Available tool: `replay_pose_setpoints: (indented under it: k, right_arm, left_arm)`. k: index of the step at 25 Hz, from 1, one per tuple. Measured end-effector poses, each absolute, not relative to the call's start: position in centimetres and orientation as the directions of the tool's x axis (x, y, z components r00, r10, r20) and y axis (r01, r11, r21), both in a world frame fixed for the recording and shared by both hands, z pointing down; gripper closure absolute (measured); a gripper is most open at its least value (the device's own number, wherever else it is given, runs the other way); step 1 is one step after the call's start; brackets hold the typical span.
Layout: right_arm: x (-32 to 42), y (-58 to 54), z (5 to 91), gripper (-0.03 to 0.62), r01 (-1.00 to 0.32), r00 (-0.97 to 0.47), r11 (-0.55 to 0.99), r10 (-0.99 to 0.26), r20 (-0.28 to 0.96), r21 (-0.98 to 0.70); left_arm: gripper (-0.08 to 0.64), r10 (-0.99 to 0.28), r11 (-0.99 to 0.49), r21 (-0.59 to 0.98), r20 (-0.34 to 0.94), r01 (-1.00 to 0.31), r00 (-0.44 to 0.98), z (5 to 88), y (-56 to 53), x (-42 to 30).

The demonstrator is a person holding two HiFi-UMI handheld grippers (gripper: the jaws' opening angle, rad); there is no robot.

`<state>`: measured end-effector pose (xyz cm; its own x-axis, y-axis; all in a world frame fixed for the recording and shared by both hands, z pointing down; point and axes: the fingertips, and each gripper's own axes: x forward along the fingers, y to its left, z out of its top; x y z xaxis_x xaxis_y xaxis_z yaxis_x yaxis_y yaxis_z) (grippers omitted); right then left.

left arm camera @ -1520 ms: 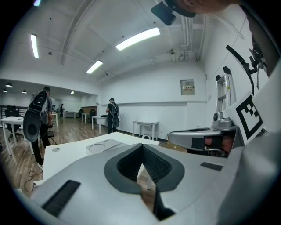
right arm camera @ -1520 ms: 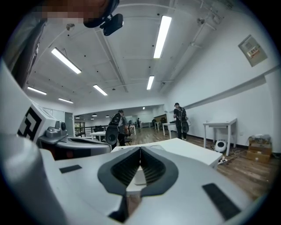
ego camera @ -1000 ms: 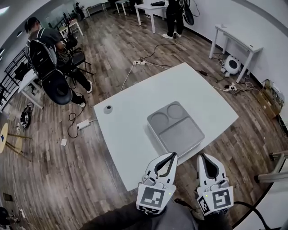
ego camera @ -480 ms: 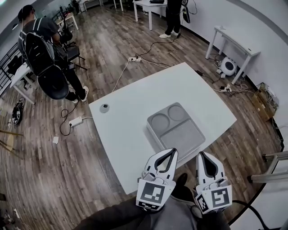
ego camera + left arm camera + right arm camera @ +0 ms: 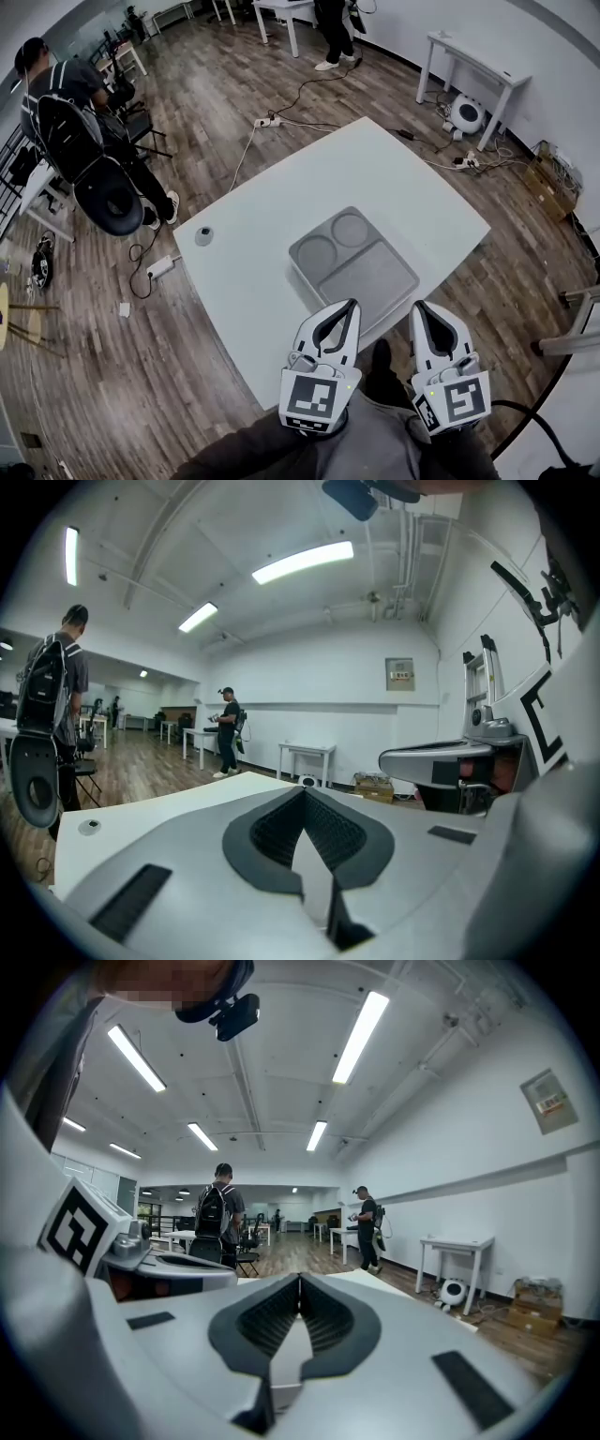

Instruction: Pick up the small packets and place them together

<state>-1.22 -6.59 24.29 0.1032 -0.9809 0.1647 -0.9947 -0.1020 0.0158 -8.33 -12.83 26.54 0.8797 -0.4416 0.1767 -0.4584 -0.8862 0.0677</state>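
Two closed, empty tools, the left tool (image 5: 345,309) and the right tool (image 5: 424,311), have edged over the last second up to the near rim of the grey tray (image 5: 375,277) on the bench (image 5: 253,225), but I see no small packets anywhere, so I judge picking hasn't started.

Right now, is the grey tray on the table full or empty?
Empty. In the head view the tray shows bare bottoms in its two round wells and its large compartment, with nothing inside.
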Motion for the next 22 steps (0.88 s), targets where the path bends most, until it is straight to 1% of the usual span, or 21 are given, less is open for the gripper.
replay_pose_setpoints:
  k: [8, 12, 16, 22]
  right_arm:
    - [1.7, -5.6, 27.7, 0.588, -0.984, 0.145, -0.162, -0.970, 0.194, -0.075]
    - [1.9, -5.1, 30.9, 0.587, -0.964, 0.180, -0.219, -0.954, 0.241, -0.147]
    - [3.1, -5.8, 33.9, 0.587, -0.954, 0.189, -0.243, -0.941, 0.282, -0.173]
    - [2.1, -5.5, 38.8, 0.587, -0.926, 0.180, -0.283, -0.913, 0.366, -0.249]
  left_arm:
    - [0.558, -0.429, -0.888, 0.034, 0.290, -0.458, 0.855, 30.0, -13.0, -6.3]
    - [0.558, -0.411, -0.893, 0.014, 0.376, -0.449, 0.830, 32.4, -13.3, -6.5]
    - [0.558, -0.411, -0.895, -0.005, 0.402, -0.446, 0.818, 33.7, -14.2, -5.2]
    - [0.557, -0.374, -0.912, -0.039, 0.491, -0.409, 0.787, 35.5, -14.1, -4.7]
